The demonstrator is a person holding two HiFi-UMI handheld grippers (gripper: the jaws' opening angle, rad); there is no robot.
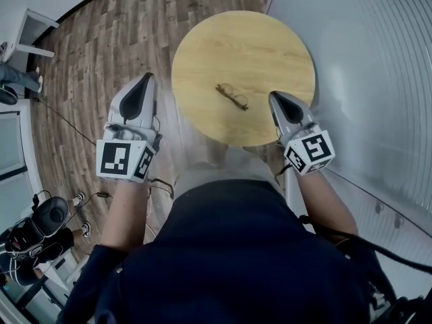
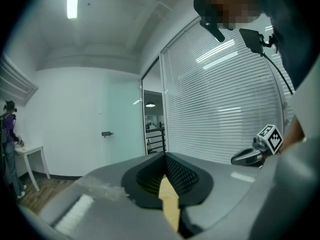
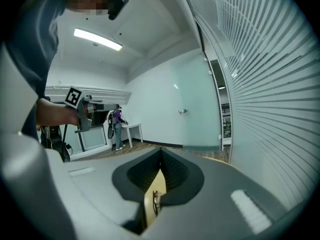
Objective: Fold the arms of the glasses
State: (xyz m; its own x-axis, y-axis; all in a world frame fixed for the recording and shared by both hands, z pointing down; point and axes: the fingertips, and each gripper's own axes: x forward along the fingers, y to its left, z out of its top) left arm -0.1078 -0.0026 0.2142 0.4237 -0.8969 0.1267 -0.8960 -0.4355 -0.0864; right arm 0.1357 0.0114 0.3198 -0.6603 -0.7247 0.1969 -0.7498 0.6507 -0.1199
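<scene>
A pair of thin dark-framed glasses (image 1: 232, 96) lies with its arms spread near the middle of the round wooden table (image 1: 263, 42). My left gripper (image 1: 147, 78) hovers off the table's left edge, over the floor, with jaws closed to a point and nothing held. My right gripper (image 1: 273, 96) sits over the table's near right part, a short way right of the glasses, shut and empty. In the right gripper view the glasses (image 3: 155, 200) show through the narrow slit below the closed jaws (image 3: 161, 151). The left gripper view shows only a strip of tabletop (image 2: 170, 204) below its closed jaws (image 2: 165, 156).
A glass wall with white blinds (image 1: 378, 66) runs close along the table's right side. Wood plank floor (image 1: 101, 52) lies to the left. A small white table (image 1: 30, 36) and a person's legs (image 1: 17, 76) are at far left; dark equipment (image 1: 40, 225) sits lower left.
</scene>
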